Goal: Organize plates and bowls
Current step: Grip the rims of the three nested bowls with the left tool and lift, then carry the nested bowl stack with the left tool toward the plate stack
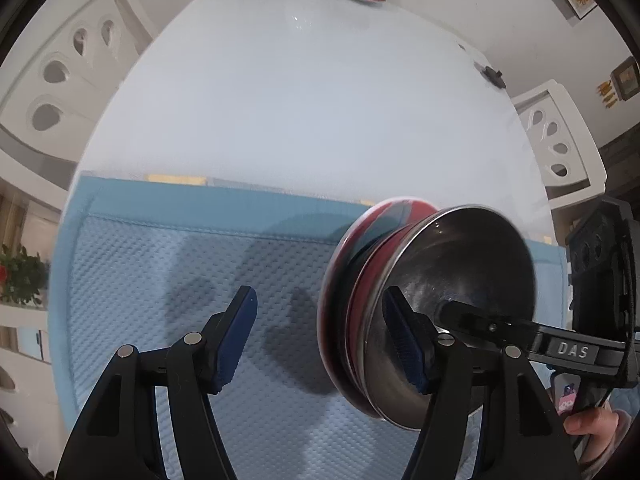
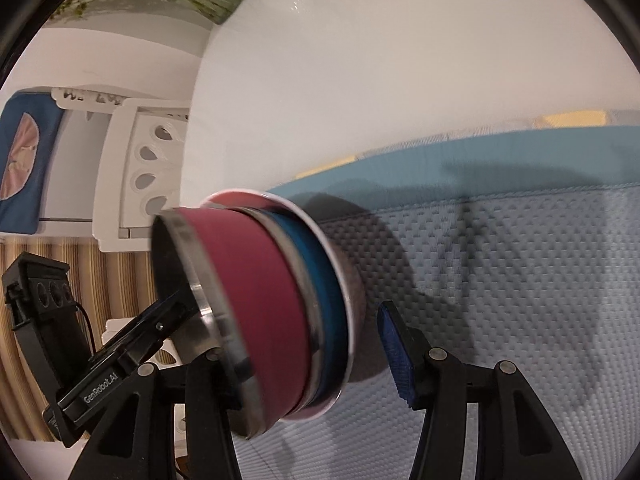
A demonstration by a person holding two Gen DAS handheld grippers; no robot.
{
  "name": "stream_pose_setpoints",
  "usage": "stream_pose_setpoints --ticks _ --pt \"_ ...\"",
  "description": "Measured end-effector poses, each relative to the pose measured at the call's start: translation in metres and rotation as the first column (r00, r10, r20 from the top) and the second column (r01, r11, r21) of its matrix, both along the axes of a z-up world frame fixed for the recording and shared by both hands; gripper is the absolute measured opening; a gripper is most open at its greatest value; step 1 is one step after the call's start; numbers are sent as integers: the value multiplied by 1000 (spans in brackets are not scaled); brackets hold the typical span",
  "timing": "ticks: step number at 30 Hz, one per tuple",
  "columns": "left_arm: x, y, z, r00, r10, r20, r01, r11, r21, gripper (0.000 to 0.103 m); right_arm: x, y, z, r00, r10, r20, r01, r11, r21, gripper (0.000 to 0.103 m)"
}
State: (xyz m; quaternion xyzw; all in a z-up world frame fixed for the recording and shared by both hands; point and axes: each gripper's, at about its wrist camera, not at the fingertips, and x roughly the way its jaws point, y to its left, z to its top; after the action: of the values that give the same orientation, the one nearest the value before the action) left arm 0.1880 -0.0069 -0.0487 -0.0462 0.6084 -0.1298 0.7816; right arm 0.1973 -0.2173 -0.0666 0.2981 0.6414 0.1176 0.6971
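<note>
Tongs on the left point(image 1: 320, 336) are gaping with nothing between them, pointing down at the blue mat point(image 1: 160, 280) on the table point(image 1: 280, 100). Stack of bowls point(image 1: 420, 312) is hanging tipped on its side just right of them, carried by the right tongs point(image 1: 460, 312), which are clamping its steel rim.

From the right wrist, right tongs point(image 2: 316, 340) are gripping that stack point(image 2: 260, 312): I'm counting two bowls, red point(image 2: 256, 304) and blue point(image 2: 316, 280), plus one white-rimmed dish point(image 2: 344, 280), axis roughly level.
</note>
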Motion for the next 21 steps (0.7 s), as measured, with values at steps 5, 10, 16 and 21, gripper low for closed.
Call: stream_pose_setpoints --ticks 5,10,16,21 --pt "2 -8 -16 998 -56 2 56 997 -52 61 -2 1 -14 999 -22 25 19 996 88 53" --pt "-1 -23 -10 989 -125 81 132 987 -88 41 -6 -3 -17 996 -54 70 46 993 109 53" --pt "0 -21 -9 990 -125 69 131 986 -104 41 -4 6 -10 996 -6 90 1 998 59 54" --pt "-8 -21 2 985 -142 95 151 983 -102 39 -8 8 -2 994 -26 103 21 998 51 54"
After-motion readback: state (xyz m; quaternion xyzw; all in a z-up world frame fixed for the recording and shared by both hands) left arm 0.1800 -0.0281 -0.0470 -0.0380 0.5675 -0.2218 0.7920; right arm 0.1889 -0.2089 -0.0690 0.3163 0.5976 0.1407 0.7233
